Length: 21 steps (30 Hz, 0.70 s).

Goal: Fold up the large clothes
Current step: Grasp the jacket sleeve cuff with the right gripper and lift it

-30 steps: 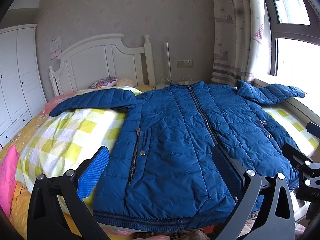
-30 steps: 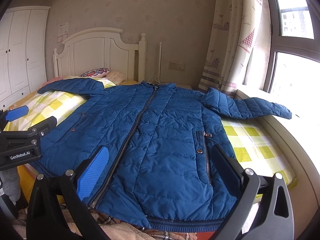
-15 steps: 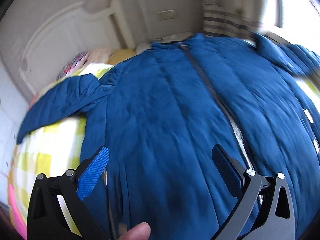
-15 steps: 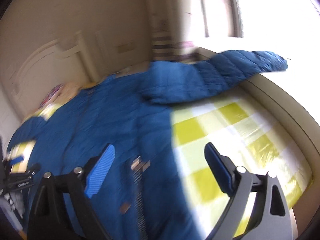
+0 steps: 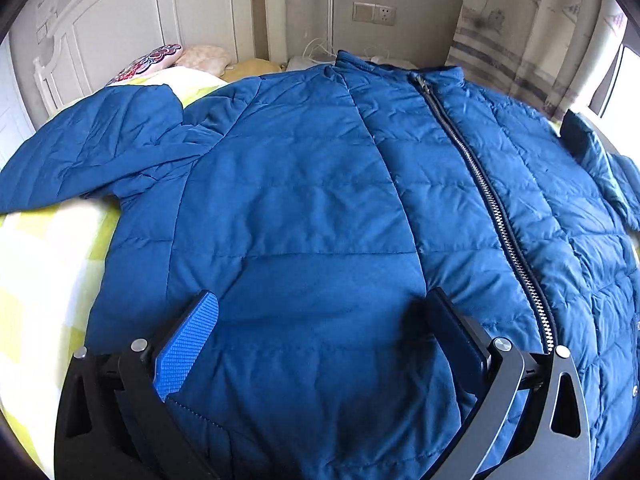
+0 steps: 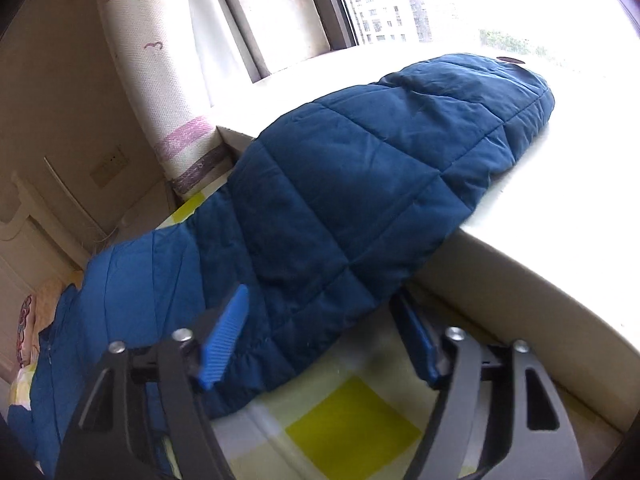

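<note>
The left gripper (image 5: 320, 316) has its jaws spread wide and holds nothing; its fingers hover low over the quilted front panel of the blue jacket (image 5: 320, 208), to one side of the zipper (image 5: 492, 208). The right gripper (image 6: 320, 320) is also wide open with nothing clamped, its two fingers straddling the jacket's sleeve (image 6: 360, 184) near where the sleeve leaves the body; whether the pads touch the fabric cannot be told.

The jacket lies face up and zipped on the bed (image 5: 36, 264), spread over a yellow-and-white checked cover. Its long axis runs from the foot of the bed, near the grippers, up to the collar (image 5: 400, 70), which points toward the white headboard (image 5: 160, 4). One sleeve (image 5: 92, 156) stretches out sideways toward the bed's edge in the left wrist view. The other sleeve runs off the opposite edge of the bed and rests its cuff on the bright window ledge (image 6: 560, 216), beside the curtain (image 6: 160, 60).
</note>
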### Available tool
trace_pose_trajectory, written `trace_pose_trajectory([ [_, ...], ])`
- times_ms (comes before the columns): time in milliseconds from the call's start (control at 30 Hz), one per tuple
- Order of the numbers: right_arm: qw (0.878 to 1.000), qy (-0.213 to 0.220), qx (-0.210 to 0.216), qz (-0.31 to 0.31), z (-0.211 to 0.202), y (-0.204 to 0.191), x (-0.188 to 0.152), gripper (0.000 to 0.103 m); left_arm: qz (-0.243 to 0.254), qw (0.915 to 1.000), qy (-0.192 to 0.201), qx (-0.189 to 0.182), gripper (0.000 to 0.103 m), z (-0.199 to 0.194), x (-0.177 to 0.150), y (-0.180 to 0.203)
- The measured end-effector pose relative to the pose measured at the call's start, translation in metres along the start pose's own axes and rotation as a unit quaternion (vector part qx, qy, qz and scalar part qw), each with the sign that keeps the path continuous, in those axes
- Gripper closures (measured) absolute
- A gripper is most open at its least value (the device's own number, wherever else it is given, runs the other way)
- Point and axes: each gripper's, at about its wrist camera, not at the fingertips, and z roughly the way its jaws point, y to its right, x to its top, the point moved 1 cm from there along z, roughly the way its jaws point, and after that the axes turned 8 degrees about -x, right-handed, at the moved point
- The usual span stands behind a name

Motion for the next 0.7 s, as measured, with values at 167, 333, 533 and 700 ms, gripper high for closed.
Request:
trace_pose_trajectory([
  [167, 0.992, 0.109, -0.004, -0.058, -0.047, -0.041, 0.006, 0.094, 0.001, 1.0000, -0.004, -0.007, 0.004, 0.000, 0.002, -0.001],
  [333, 0.935, 0.198, 0.098, -0.276, -0.132, -0.164, -0.055, 0.095, -0.001, 1.0000, 0.001, -0.010, 0.004, 0.001, 0.005, -0.001],
  [533, 0.855, 0.076, 0.162, -0.486, -0.121, -0.264, -0.190, 0.040, -0.006, 0.9998, 0.007, -0.016, 0.004, -0.002, 0.003, -0.002],
  [700, 0.848, 0.002, 0.163, -0.505, -0.101, -0.255, -0.205, 0.029, -0.007, 0.9998, 0.010, -0.019, 0.004, -0.003, 0.002, -0.003],
])
